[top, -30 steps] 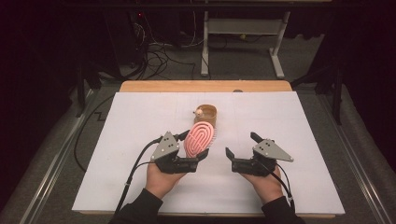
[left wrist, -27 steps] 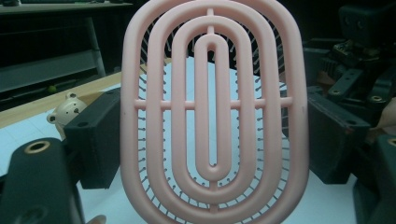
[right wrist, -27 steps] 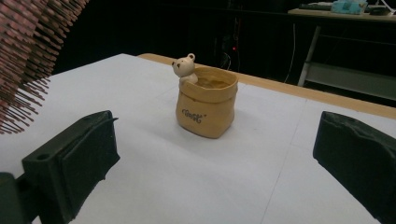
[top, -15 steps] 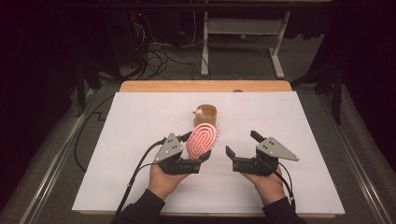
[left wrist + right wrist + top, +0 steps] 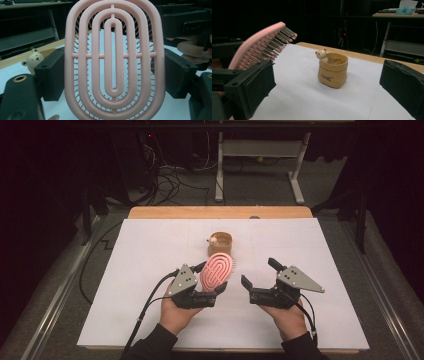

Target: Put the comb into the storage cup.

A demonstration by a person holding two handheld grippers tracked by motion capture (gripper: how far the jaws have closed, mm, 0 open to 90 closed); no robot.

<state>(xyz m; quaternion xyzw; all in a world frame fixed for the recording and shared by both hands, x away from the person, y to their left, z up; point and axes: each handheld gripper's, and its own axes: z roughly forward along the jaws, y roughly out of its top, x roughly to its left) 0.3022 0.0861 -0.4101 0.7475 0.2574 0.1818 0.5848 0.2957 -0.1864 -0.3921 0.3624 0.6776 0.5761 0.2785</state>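
Lab: white-covered table [image 5: 150,320] (floor cables [image 5: 170,180])

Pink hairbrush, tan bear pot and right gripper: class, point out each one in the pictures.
pink hairbrush [image 5: 113,60], left gripper view, on the middle of its ribbed back.
tan bear pot [image 5: 333,72], right gripper view, on its front wall.
right gripper [image 5: 259,279], high view, midway between the tips of its open jaws.

The table [image 5: 150,213] has a light wooden top covered by a white sheet [image 5: 150,250], leaving a wood strip exposed along the far edge. Grey carpet [image 5: 60,295] surrounds the table, with metal rails [image 5: 385,290] running along both sides. Beyond the far edge, black cables [image 5: 170,180] lie tangled on the floor beside a white desk frame [image 5: 260,155]. The room behind is dark, and light falls mainly on the table.
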